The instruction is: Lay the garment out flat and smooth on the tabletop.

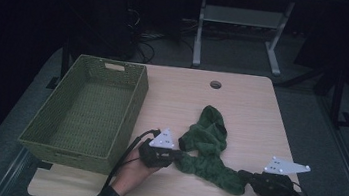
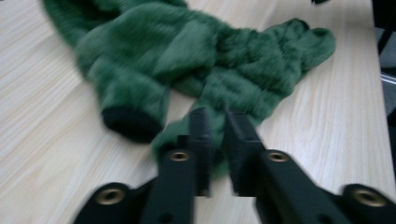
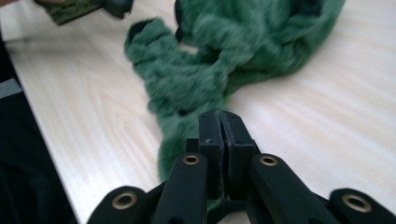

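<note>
Both grippers clamped on the green scarf [image 1: 206, 147], which lies on the table [image 1: 251, 112] right of the basket [image 1: 87, 112]. Left gripper [image 1: 175, 154] pinches one end, right gripper [image 1: 246, 176] the other; scarf's near stretch runs left-right between them, the rest bunched behind toward the table's far edge. Basket sits closer to the left hand [image 1: 131, 170]. Left gripper view: fabric between near-closed jaws, a dark cuff [image 2: 130, 123] beside them. Right gripper view: jaws tight together on a fold
</note>
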Demonstrator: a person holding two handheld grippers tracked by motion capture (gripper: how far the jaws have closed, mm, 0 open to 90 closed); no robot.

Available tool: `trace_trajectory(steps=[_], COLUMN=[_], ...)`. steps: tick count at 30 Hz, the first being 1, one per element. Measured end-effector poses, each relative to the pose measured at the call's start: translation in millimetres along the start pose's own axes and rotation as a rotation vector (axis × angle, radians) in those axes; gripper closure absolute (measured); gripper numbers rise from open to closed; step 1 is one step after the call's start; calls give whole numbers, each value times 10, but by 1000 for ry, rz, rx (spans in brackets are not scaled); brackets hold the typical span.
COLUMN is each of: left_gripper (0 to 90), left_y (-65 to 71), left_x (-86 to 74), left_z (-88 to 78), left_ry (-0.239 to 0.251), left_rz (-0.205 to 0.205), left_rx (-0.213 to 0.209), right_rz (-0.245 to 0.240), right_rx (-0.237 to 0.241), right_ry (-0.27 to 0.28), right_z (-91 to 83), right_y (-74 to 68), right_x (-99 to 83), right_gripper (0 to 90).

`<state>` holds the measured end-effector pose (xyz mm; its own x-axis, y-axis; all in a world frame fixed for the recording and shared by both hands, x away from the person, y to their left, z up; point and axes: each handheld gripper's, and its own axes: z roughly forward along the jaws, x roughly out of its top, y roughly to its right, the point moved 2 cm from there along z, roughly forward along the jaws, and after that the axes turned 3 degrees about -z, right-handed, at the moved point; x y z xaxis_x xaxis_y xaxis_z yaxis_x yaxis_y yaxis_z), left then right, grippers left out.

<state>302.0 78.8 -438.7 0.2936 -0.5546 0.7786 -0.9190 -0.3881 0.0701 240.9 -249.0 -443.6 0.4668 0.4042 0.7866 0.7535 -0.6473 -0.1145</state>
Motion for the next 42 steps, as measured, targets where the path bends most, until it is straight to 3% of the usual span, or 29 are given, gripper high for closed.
trace_trajectory(steps=[5,10,13,15,22,27,31,34,36,38,42], left_gripper=[888,891,894,894,895,896,896,893,799,771,602], left_y=[-9,-75,-94,-95,-34,94,164,163,135,126,91], left_x=[103,-41,-101,-130,-271,-405,-451,-459,-436,-419,-351], left_z=[225,438,444,402,258,144,105,98,89,74,24], left_ry=[-42,-147,-152,-176,-188,-160,-150,-134,-104,-96,-74], left_rz=[13,-5,-40,-39,-51,-87,-82,-90,-116,-117,-119], left_rx=[-30,-31,-45,-45,-53,-75,-84,-88,-110,-109,-76], right_rz=[2,6,-1,-1,15,19,2,5,7,5,1], right_rx=[16,26,6,-8,-58,-92,-126,-120,-94,-83,-62], right_ry=[-38,-101,-159,-182,-196,-212,-228,-228,-217,-209,-144], right_z=[52,160,230,242,207,176,198,211,213,204,174], right_y=[-61,-65,-61,-49,55,157,225,248,241,234,213], right_x=[-114,-243,-281,-277,-281,-277,-240,-226,-220,-208,-69], right_gripper=[887,895,897,899,900,900,900,900,885,848,761])
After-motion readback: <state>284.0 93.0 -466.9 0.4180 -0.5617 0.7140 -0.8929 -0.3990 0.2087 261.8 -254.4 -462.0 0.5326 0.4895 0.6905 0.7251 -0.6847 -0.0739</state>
